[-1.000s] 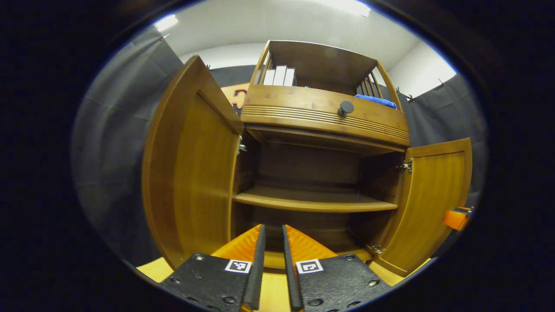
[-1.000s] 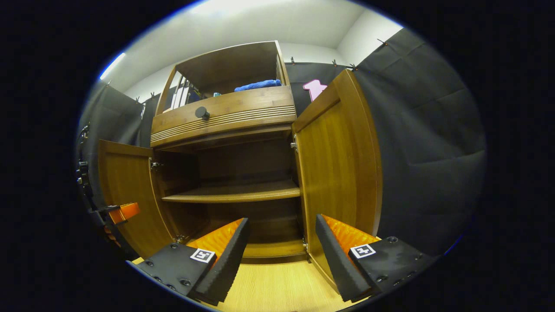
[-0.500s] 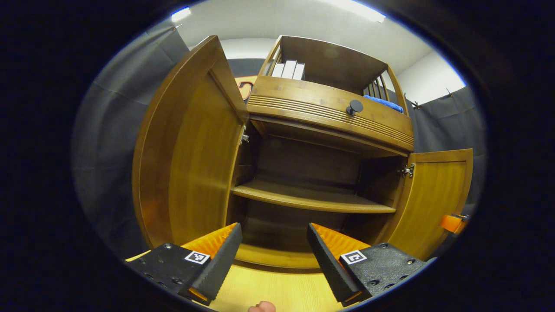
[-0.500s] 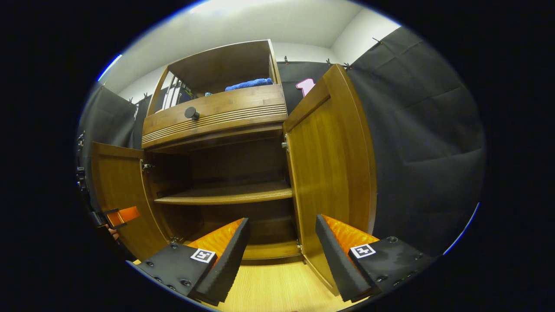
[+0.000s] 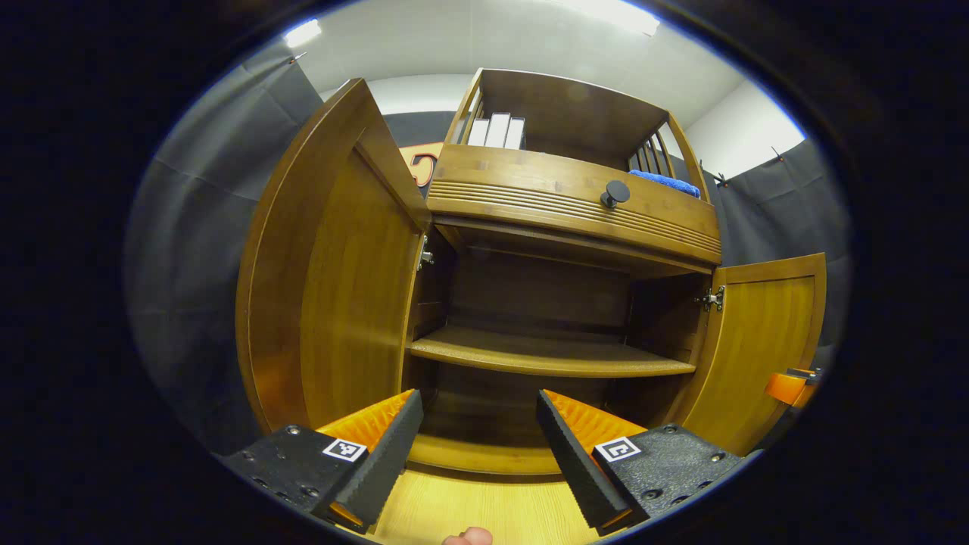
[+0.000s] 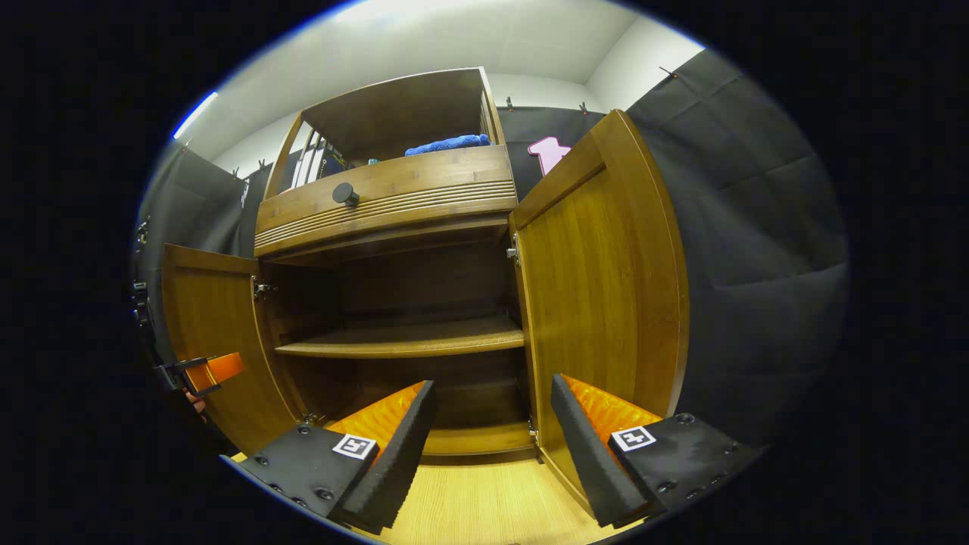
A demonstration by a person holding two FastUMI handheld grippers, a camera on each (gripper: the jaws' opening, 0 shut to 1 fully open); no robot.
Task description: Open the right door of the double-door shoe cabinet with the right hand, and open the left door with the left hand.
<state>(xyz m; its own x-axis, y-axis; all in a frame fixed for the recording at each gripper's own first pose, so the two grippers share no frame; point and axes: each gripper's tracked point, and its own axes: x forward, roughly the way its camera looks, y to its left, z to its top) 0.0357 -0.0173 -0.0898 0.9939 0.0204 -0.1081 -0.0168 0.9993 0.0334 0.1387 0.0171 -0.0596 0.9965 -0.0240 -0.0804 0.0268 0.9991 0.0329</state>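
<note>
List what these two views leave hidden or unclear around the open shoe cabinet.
- Outer faces of the left door and right door: turned away in both views, so any handles are unseen.
- Blue cloth on top: its lower part hidden behind the drawer front, right gripper view.
- Far corners of the lower shelf: too dark, left gripper view.

Left gripper (image 5: pixel 478 446): jaws nearly closed a second ago, now spread wide, nothing between them.
Fingertip (image 5: pixel 468 537): new at bottom edge of left gripper view since a second ago.
Left door (image 5: pixel 333 295): larger and nearer in left gripper view than a second ago.
Right door (image 6: pixel 598 303): slightly larger in right gripper view than half a second ago.
</note>
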